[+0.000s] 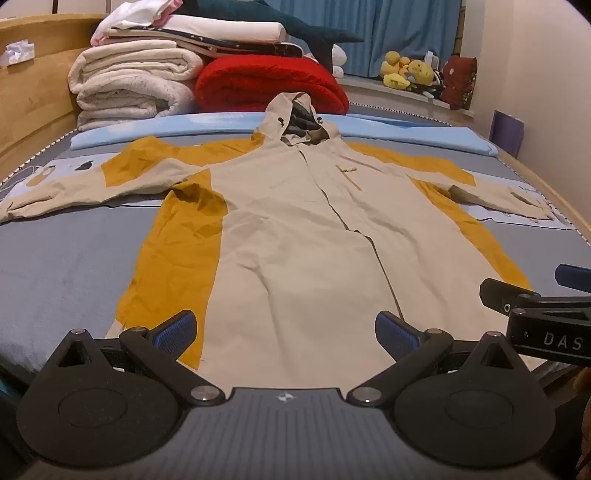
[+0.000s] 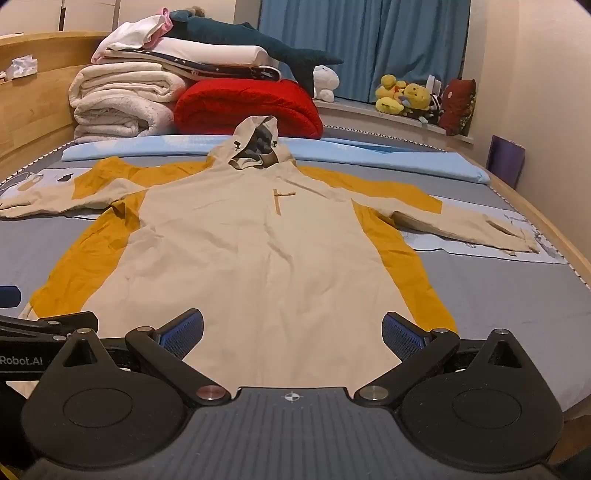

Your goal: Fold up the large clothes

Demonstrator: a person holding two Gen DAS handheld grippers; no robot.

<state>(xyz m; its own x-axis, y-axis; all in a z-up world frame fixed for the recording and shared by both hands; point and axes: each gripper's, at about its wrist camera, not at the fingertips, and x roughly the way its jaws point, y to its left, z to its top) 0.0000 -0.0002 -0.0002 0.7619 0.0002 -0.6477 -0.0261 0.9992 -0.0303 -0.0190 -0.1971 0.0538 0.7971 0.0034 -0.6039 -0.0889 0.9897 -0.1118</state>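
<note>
A: Surface: a bed (image 1: 55,266) with a smooth grey sheet, a wooden frame along its sides, and a pale blue padded strip (image 1: 406,134) across the far end. Behind that: a stack of rolled white blankets (image 1: 136,85), a nubby red blanket (image 1: 269,86), blue curtains (image 1: 402,33) and yellow plush toys (image 1: 406,74) on the sill.

B: Location of the garment?

A: The hooded jacket (image 1: 295,229) lies flat, front up, along the middle of the bed. The fabric is thin, matte and lightly creased. The body is beige with mustard side panels and mustard shoulders. Both sleeves extend straight outward. The hood (image 2: 255,144) stands partly upright at the far end and shows a dark quilted lining. A closed placket runs down the front.

B: Gripper status?

A: The left gripper (image 1: 284,332) is above the near hem. Its fingers are spread wide and hold nothing. The blue pads (image 1: 177,330) have a fine ribbed texture. The right gripper (image 2: 293,332) is also above the hem, spread equally wide, empty, and just beside the left unit.
</note>
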